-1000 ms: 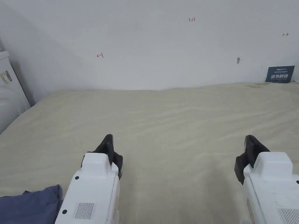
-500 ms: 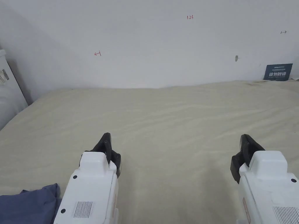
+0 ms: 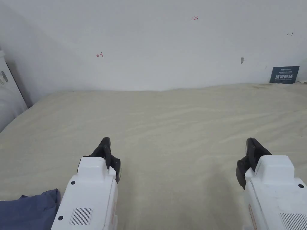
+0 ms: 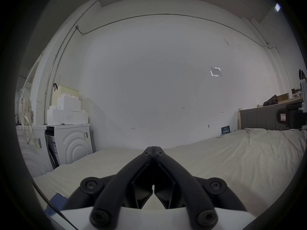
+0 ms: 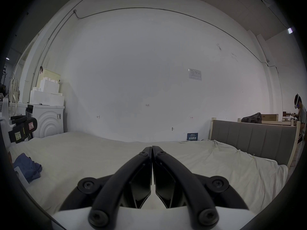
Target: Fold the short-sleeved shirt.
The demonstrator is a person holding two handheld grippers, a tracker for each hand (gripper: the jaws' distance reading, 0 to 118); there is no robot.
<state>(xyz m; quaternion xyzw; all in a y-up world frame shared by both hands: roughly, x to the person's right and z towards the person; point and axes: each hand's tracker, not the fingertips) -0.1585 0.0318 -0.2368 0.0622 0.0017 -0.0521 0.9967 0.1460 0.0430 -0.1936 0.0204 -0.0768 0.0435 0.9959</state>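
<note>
A crumpled dark blue shirt (image 3: pixel 28 206) lies at the near left corner of the cream-sheeted bed (image 3: pixel 180 119); it also appears as the blue shirt (image 5: pixel 28 167) in the right gripper view and as a blue scrap (image 4: pixel 55 202) in the left gripper view. My left gripper (image 3: pixel 105 143) hovers over bare sheet just right of the shirt, its jaws pressed together and empty (image 4: pixel 154 148). Far to the right, my right gripper (image 3: pixel 251 143) is held above the sheet, also shut with nothing in it (image 5: pixel 152 148).
A white wall (image 3: pixel 156 45) runs behind the bed, with a small blue sign (image 3: pixel 284 74) at its foot. White appliances (image 4: pixel 69 144) stand left of the bed. A grey headboard (image 5: pixel 252 139) borders the right side, and a person (image 5: pixel 300 117) stands beyond it.
Both grippers have drifted slightly left and toward me; the head camera shifted a little. Both stay shut and the shirt lies as before.
</note>
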